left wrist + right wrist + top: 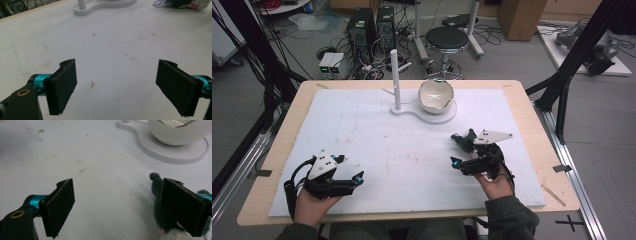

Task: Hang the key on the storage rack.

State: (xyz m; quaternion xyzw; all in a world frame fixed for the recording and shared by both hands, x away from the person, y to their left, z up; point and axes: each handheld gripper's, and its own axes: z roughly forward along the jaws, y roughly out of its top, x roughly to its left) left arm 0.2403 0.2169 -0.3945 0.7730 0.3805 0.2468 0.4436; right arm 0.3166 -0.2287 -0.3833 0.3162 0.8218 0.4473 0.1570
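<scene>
I read this as barely started: my right gripper (455, 149) sits jaws apart, empty, with the dark grey plush toy (160, 202) just beside one jaw on the mat, left gripper (360, 176) also wide and empty, bowl (436, 95) untouched.

Beyond my wooden table (532, 107) I see a grey floor (512, 55), a black stool (447, 39), computer towers (371, 27) and tangled cables (337, 47).

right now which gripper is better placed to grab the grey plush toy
Right. The right gripper is open with the plush toy lying beside one jaw. The left gripper is open well across the table.
</scene>
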